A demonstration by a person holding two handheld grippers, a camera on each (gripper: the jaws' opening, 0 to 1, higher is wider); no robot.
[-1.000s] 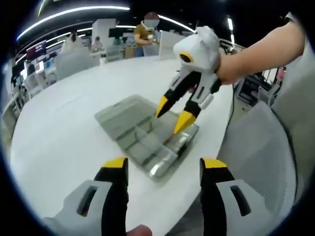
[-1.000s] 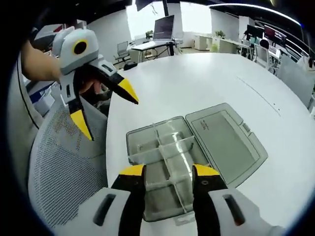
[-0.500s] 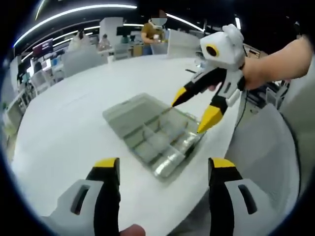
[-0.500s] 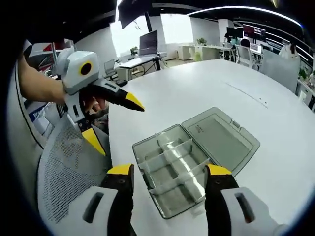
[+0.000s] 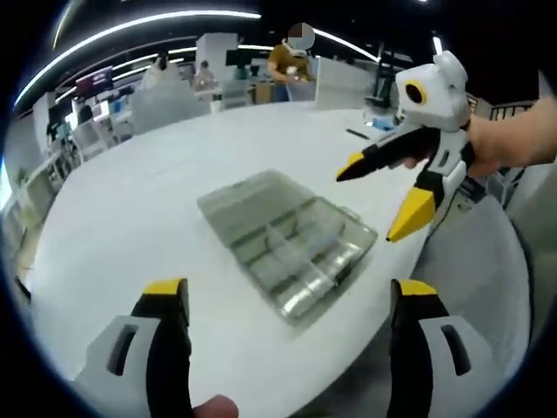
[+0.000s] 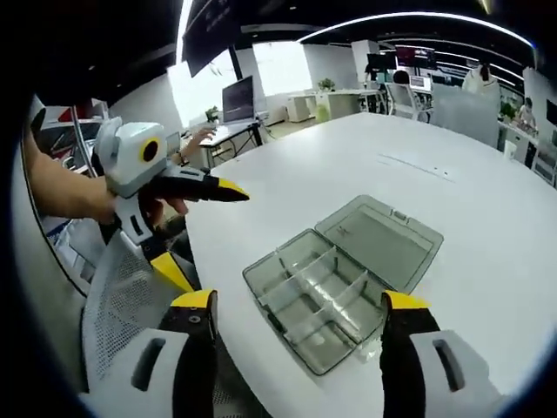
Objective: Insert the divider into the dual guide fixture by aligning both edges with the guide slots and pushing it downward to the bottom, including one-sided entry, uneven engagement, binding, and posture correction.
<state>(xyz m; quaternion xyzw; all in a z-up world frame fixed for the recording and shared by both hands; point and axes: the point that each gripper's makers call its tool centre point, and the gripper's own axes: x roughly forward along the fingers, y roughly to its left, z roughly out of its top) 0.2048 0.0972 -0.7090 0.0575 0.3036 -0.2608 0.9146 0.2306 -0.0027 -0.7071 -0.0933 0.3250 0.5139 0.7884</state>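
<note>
No legible text. Clear smoky plastic box (image 6: 339, 292), lid flat open, dividers (image 6: 324, 280) inside, on smooth white round surface (image 6: 487, 226). Left hand-held gripper (image 5: 278, 305) & right hand-held gripper (image 6: 296, 305): jaws wide, empty.

White round table (image 5: 130, 209) (mesh chair (image 6: 122, 305) beside it).

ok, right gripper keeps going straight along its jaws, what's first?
Probably the open box: it lies between and ahead of the right gripper's open jaws on the table. Depth is unclear; the jaws seem well above it.
</note>
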